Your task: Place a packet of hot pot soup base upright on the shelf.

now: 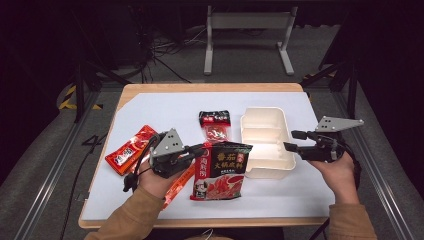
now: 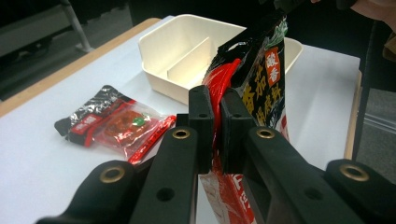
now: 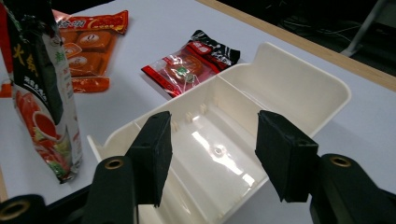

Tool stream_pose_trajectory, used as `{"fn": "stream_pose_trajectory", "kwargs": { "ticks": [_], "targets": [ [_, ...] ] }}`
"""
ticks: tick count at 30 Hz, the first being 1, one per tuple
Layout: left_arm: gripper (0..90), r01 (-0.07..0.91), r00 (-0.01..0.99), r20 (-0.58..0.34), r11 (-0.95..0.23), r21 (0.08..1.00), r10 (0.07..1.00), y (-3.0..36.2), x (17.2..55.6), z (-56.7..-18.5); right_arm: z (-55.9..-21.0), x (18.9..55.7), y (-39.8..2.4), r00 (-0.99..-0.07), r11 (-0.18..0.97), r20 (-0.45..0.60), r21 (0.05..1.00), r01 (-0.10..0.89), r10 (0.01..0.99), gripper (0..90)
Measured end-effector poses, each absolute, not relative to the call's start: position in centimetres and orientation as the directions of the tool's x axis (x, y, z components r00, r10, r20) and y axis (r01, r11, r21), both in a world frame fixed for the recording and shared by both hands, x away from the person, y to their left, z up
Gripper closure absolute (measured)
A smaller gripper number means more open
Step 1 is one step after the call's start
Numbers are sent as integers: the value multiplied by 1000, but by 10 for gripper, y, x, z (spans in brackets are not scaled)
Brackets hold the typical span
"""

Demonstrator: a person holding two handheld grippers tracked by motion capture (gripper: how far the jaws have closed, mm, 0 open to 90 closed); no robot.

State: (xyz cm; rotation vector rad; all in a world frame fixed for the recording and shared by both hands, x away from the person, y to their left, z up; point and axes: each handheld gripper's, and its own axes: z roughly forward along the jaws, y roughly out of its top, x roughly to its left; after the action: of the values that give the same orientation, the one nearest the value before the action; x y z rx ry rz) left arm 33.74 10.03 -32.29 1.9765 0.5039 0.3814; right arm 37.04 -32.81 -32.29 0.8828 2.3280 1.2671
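High view: left gripper at the near left of the white table, jaws pinched onto the left edge of the big soup-base pouch. Pouch lifted at that edge, hanging just left of the cream divided tray, upper right corner touching or overlapping the tray's left wall; cannot tell which. Right gripper at the tray's right side, jaws spread, nothing between them, tips just at the rim.

Left gripper view: black pads pressed nearly together on the pouch, red seam squeezed in the narrow gap. Lower part of the pouch cut off behind the jaws. Small clear-and-red sachet lying on the table to the left, tray beyond it.

Right gripper view: jaws apart, held over the tray's near compartment, pads clear of its walls as far as can be seen. Pouch upright at the left, top cut off by the frame. Orange packet at the far left, partly hidden behind the pouch; small print on all packets too fine to read. Sachet flat just beyond the tray's far wall.
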Motion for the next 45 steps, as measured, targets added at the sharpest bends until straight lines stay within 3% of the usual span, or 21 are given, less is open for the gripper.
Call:
{"fn": "stream_pose_trajectory", "kwargs": {
  "ticks": [22,45],
  "targets": [
    [857,163,835,44,-322,933,549,112,333,-313,-291,348,-278,-859,317,76,910,267,506,407],
    [856,139,842,50,-306,942,537,108,325,-309,-304,352,-225,-876,317,128,900,299,465,337]
  ]
}}
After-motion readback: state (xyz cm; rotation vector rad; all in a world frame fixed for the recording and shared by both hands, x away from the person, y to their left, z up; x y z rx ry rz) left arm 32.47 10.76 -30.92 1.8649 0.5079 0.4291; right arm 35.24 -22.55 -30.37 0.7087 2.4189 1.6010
